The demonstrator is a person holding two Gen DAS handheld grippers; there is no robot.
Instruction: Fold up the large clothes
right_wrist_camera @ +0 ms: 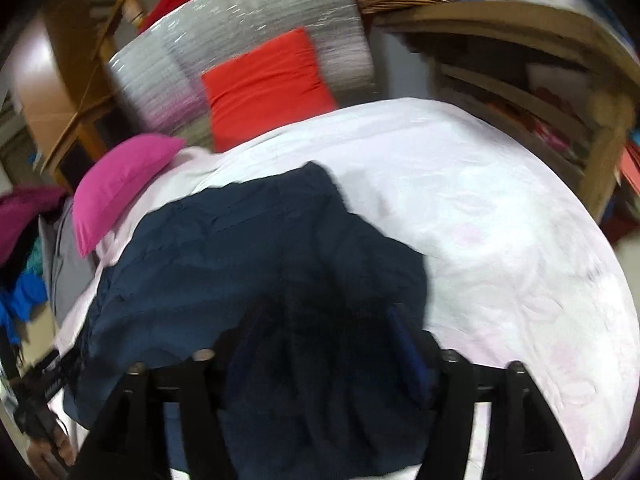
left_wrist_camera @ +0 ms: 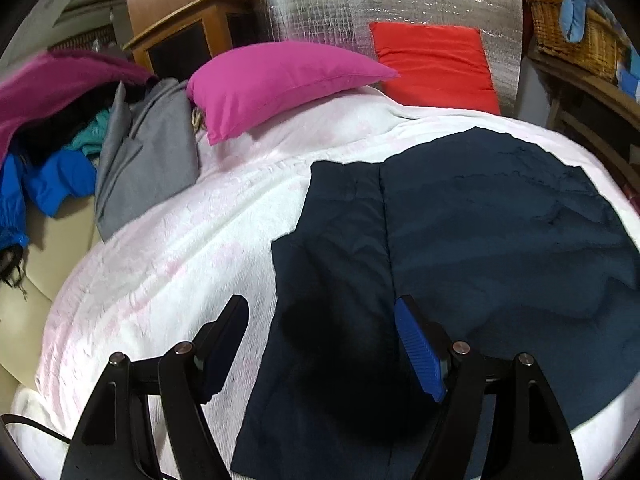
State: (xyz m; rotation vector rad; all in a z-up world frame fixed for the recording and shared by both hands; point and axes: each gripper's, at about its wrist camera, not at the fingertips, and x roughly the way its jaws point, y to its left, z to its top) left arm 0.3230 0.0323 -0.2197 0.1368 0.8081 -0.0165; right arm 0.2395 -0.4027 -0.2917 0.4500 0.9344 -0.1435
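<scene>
- Garment (left_wrist_camera: pixel 480 232), navy: lies on the white bedspread (left_wrist_camera: pixel 168 264), right of centre in the left wrist view, partly folded, a long straight fold edge running up its left part, and the surface fairly flat.
- Far left, off the bed: heap of clothes, magenta, blue (left_wrist_camera: pixel 52 188) and teal, not yet folded by the look of it.
- Grey garment (left_wrist_camera: pixel 148 160): draped at the bed's left edge, touching the pink pillow (left_wrist_camera: pixel 280 84).
- Red cushion (left_wrist_camera: pixel 436 64): upright behind the bed against a silver foil panel (left_wrist_camera: pixel 360 0).
- Wicker basket (left_wrist_camera: pixel 576 36): on shelving, far right.
- Left gripper (left_wrist_camera: pixel 322 346): wide, nothing between the fingers; it hovers over the garment's near left edge, casting a shadow on the cloth.
- Right gripper (right_wrist_camera: pixel 324 344): wide, with cloth below; the blurred view shows no pinch, so I judge it released.
- Right wrist view: garment's right side bunched and uneven, its edge rumpled on the bedspread.
- Progress, as judged: first fold laid, roughly midway; remaining are smoothing the right side, a further fold or two, then the heap at left.
</scene>
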